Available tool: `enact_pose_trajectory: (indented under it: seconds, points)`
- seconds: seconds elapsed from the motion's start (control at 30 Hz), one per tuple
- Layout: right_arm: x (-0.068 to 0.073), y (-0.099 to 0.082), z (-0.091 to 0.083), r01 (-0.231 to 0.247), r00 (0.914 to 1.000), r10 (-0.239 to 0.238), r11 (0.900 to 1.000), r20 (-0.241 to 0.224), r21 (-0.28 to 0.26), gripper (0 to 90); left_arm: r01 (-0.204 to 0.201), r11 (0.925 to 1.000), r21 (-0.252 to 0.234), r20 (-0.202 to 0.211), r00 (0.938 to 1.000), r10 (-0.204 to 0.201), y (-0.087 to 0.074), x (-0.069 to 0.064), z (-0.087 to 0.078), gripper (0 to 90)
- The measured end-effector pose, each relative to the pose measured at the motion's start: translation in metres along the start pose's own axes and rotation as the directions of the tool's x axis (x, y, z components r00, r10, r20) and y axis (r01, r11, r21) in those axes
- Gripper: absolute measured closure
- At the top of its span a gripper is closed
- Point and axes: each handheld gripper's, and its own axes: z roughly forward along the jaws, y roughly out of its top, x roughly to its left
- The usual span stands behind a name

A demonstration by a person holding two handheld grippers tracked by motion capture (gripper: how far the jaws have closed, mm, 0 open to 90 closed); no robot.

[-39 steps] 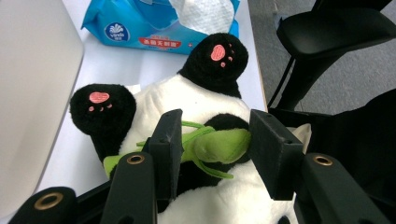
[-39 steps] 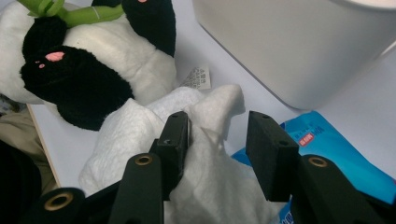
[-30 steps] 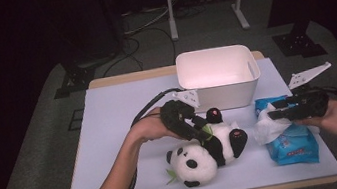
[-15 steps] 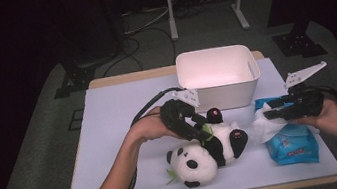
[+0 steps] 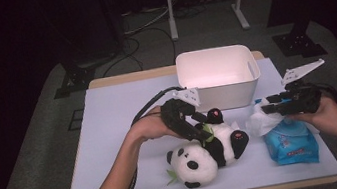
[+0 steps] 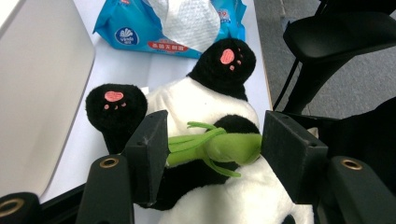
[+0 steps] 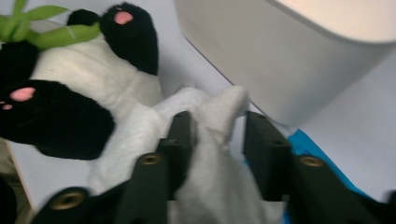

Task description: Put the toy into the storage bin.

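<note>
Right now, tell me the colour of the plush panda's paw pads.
Pink, on black paws: the paw pads of the plush panda show best in the left gripper view.

1. The tub [image 5: 218,78] stands at the tabletop's [image 5: 119,117] far edge, right of centre.
2. The panda toy [image 5: 208,152] lies before it, towards the near edge.
3. The wipes pack [image 5: 290,144] lies by the right edge, beside the panda toy.

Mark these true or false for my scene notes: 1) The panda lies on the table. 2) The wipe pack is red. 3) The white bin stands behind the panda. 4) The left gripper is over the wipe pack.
1) True: the panda lies on the table.
2) False: the wipe pack is blue.
3) True: the white bin stands behind it.
4) False: the left gripper is at the panda; the right gripper is over the pack.
</note>
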Motion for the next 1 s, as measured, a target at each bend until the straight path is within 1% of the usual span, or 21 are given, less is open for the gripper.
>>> enact_pose_trajectory:
  seconds: [0.03, 0.1, 0.13, 0.17, 0.2, 0.23, 0.27, 0.33, 0.37, 0.43, 0.47, 0.5, 0.53, 0.6, 0.67, 0.7, 0.77, 0.8, 0.83, 1.0]
  points:
    - [0.0, 0.0, 0.0, 0.0, 1.0, 0.0, 1.0, 0.0, 0.0, 64.5, 0.0, 1.0, 0.0, 0.0, 1.0, 0.0, 0.0, 0.0, 0.0, 41.6]
    - [0.003, 0.002, 0.0, 0.016, 0.9999, -0.016, 0.9999, 0.005, -0.005, 65.6, -0.004, 1.0, 0.008, 0.0, 1.0, 0.004, 0.0, 0.0, 0.001, 41.6]
    - [0.005, 0.003, 0.001, 0.012, 0.9999, -0.013, 0.9999, -0.008, -0.007, 65.5, -0.004, 0.9999, 0.014, -0.003, 1.0, 0.004, 0.0, 0.0, 0.001, 41.5]
    - [0.006, 0.004, 0.002, 0.019, 0.9997, -0.019, 0.9998, -0.017, -0.01, 65.2, -0.003, 0.9999, 0.015, -0.004, 1.0, 0.003, -0.001, 0.0, 0.002, 41.3]
    - [0.012, 0.007, 0.005, 0.032, 0.9991, -0.033, 0.9994, -0.028, -0.014, 65.1, 0.0, 0.9999, 0.014, -0.004, 1.0, 0.0, -0.001, 0.0, 0.002, 40.7]
    - [0.012, 0.007, 0.005, 0.032, 0.9991, -0.033, 0.9994, -0.028, -0.014, 65.1, 0.0, 0.9999, 0.014, -0.004, 1.0, 0.0, -0.001, 0.0, 0.002, 40.6]
    - [0.018, 0.011, 0.01, 0.042, 0.9974, -0.042, 0.9991, -0.058, -0.003, 59.3, 0.001, 0.9999, 0.015, -0.005, 1.0, -0.001, -0.001, 0.0, 0.002, 40.3]
    - [0.025, 0.015, 0.016, 0.058, 0.9953, -0.058, 0.9983, -0.078, 0.007, 57.7, -0.008, 0.9996, 0.025, -0.005, 1.0, 0.008, -0.001, -0.001, 0.004, 40.0]
    - [0.025, 0.015, 0.016, 0.058, 0.9953, -0.058, 0.9983, -0.078, 0.007, 57.7, -0.006, 0.9996, 0.028, -0.006, 1.0, 0.007, -0.001, -0.001, 0.005, 40.0]
    - [0.031, 0.02, 0.022, 0.067, 0.9913, -0.066, 0.9977, -0.114, 0.009, 54.1, -0.004, 0.9996, 0.026, -0.003, 1.0, 0.004, -0.001, -0.002, 0.007, 39.1]
    - [0.038, 0.026, 0.028, 0.087, 0.9876, -0.085, 0.9961, -0.132, 0.011, 52.8, -0.002, 0.9996, 0.027, -0.004, 1.0, 0.002, -0.002, -0.002, 0.007, 38.0]
    - [0.038, 0.026, 0.028, 0.087, 0.9876, -0.085, 0.9961, -0.132, 0.011, 52.8, -0.004, 0.9994, 0.034, -0.003, 1.0, 0.004, -0.002, -0.002, 0.008, 38.0]
    - [0.042, 0.028, 0.03, 0.094, 0.9867, -0.091, 0.9955, -0.135, 0.011, 52.7, -0.001, 0.9993, 0.036, -0.002, 1.0, 0.001, -0.002, -0.002, 0.009, 37.5]
    - [0.049, 0.035, 0.036, 0.118, 0.9813, -0.114, 0.993, -0.155, 0.013, 50.7, 0.004, 0.9994, 0.033, -0.002, 1.0, -0.004, -0.003, -0.003, 0.011, 37.2]
    - [0.056, 0.041, 0.04, 0.139, 0.9776, -0.136, 0.9902, -0.161, 0.011, 50.5, 0.007, 0.9994, 0.035, -0.005, 1.0, -0.007, -0.004, -0.004, 0.011, 34.1]
    - [0.056, 0.041, 0.04, 0.139, 0.9776, -0.136, 0.9902, -0.161, 0.011, 50.5, 0.006, 0.9994, 0.035, -0.006, 1.0, -0.006, -0.004, -0.005, 0.01, 34.1]
    - [0.059, 0.045, 0.042, 0.144, 0.9734, -0.141, 0.9896, -0.18, 0.002, 50.5, 0.011, 0.9995, 0.03, -0.007, 0.9999, -0.011, -0.007, -0.006, 0.008, 34.0]
    - [0.062, 0.048, 0.044, 0.154, 0.9728, -0.151, 0.9881, -0.176, 0.005, 50.5, 0.009, 0.9994, 0.032, -0.009, 0.9999, -0.009, -0.008, -0.006, 0.007, 33.6]
    - [0.062, 0.049, 0.045, 0.157, 0.9725, -0.153, 0.9876, -0.175, 0.007, 50.5, 0.017, 0.9993, 0.034, -0.012, 0.9998, -0.016, -0.01, -0.006, 0.006, 33.1]
    - [0.064, 0.051, 0.044, 0.164, 0.9717, -0.161, 0.9865, -0.173, 0.002, 51.2, 0.027, 0.999, 0.035, -0.02, 0.9994, -0.026, -0.014, -0.007, 0.004, 31.3]
